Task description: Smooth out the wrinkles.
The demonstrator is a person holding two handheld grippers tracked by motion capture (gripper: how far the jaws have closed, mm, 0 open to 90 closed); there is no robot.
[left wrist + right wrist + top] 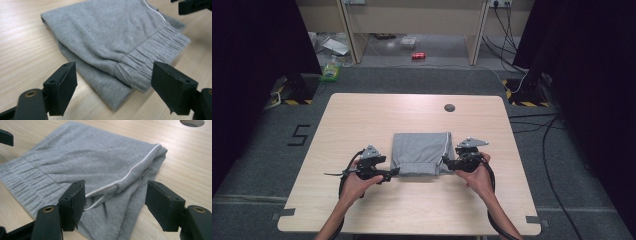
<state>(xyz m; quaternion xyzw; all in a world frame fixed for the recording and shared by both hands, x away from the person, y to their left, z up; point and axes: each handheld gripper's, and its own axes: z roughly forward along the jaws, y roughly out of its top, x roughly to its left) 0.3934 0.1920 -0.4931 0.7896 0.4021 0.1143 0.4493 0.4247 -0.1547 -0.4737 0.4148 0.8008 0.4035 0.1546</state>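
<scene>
A folded grey garment (422, 152) with a ribbed elastic band and white piping lies flat at the middle of the wooden table (362, 120). My left gripper (393, 173) is at its near left corner, open. In the left gripper view the jaws stand wide apart on either side of the garment's (107, 37) banded corner, left gripper (113, 85) just short of it. My right gripper (445, 161) is at the near right corner, open. In the right gripper view, the right gripper (116, 205) straddles the garment's (82, 160) piped edge without closing on it.
A round cable hole (449, 107) sits in the table beyond the garment, also seen as the hole (192, 122) in the right gripper view. On the floor behind are a red can (418, 56), a green bottle (331, 70) and cables (532, 120).
</scene>
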